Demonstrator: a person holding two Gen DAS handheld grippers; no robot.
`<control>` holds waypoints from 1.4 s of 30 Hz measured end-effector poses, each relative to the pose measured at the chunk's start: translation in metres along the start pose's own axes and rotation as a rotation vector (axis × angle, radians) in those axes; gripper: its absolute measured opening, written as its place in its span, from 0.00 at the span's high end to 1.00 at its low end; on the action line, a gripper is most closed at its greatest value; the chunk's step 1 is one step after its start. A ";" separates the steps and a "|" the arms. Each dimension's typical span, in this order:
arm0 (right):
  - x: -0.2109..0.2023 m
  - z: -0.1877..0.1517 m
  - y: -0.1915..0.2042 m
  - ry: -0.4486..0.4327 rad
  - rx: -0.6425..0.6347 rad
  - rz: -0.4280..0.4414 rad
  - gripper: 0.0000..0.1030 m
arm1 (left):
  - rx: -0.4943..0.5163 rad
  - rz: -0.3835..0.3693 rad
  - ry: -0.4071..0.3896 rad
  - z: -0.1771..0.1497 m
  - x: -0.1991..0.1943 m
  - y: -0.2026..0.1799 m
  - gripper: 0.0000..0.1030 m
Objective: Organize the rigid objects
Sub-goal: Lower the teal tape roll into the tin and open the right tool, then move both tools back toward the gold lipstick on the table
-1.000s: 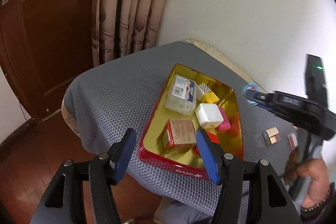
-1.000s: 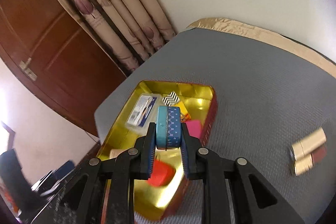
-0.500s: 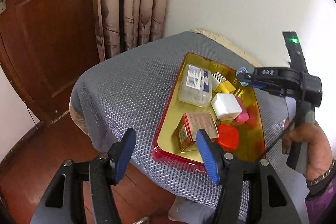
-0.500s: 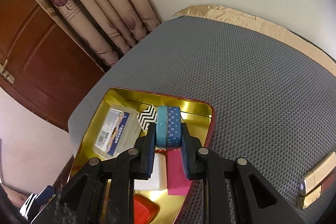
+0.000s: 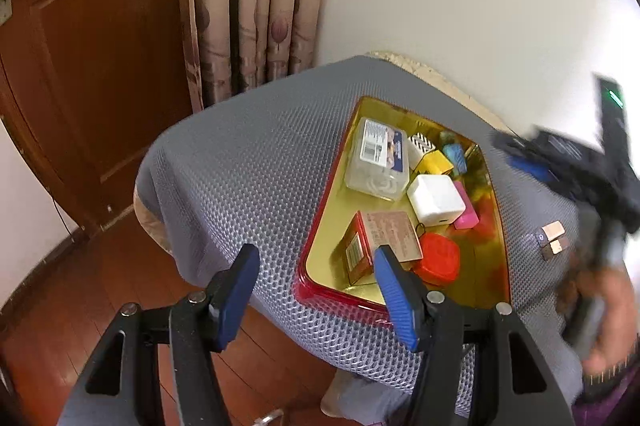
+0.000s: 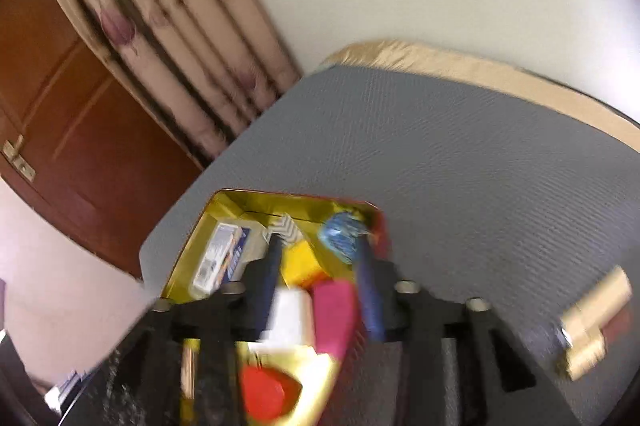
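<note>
A gold tray with a red rim sits on the grey-covered table and holds several small boxes. A blue tape roll lies in its far right corner beside a yellow box. In the blurred right wrist view the tape roll lies loose just past my right gripper. Its jaws are opening and the pads are off the roll. From the left wrist view the right gripper is a blur over the tray's right edge. My left gripper hovers open and empty at the tray's near end.
In the tray are a clear plastic box, a white cube, a pink block, a brown box and a red case. Small gold pieces lie on the mat right of the tray. A door and curtains stand behind.
The right gripper carried the blue tape roll over the tray and let it go; the roll now lies in the tray's far right corner. The left gripper stayed open and nearly still.
</note>
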State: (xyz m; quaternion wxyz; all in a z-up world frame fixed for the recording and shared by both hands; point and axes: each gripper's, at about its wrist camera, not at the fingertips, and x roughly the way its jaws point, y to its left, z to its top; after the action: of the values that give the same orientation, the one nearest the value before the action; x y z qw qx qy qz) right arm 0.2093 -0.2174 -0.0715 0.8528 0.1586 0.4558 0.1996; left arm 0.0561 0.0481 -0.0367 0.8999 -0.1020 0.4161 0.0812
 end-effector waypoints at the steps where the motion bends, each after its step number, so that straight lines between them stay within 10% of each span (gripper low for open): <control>1: -0.018 -0.015 -0.008 -0.029 0.010 -0.023 0.44 | 0.008 0.003 -0.007 0.000 -0.002 -0.001 0.41; 10: -0.126 -0.135 -0.125 0.017 0.057 -0.465 0.30 | 0.085 0.016 -0.047 -0.009 -0.017 -0.021 0.41; 16: -0.154 -0.163 -0.153 -0.010 0.193 -0.423 0.30 | 0.102 0.020 -0.068 -0.016 -0.028 -0.031 0.40; 28: -0.076 -0.059 -0.105 -0.020 -0.096 -0.406 0.11 | 0.090 0.041 -0.031 -0.015 -0.016 -0.028 0.40; 36: -0.066 -0.070 -0.149 0.129 -0.086 -0.480 0.13 | 0.124 0.050 0.007 -0.017 -0.006 -0.036 0.40; 42: -0.140 -0.115 -0.178 0.006 0.068 -0.528 0.12 | 0.140 0.065 0.010 -0.020 -0.005 -0.040 0.40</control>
State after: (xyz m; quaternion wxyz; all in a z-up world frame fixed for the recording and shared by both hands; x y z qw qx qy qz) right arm 0.0765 -0.4300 -0.1139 0.8681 0.0619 0.4905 -0.0449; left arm 0.0479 0.0039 -0.0411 0.8997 -0.0258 0.4281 0.0809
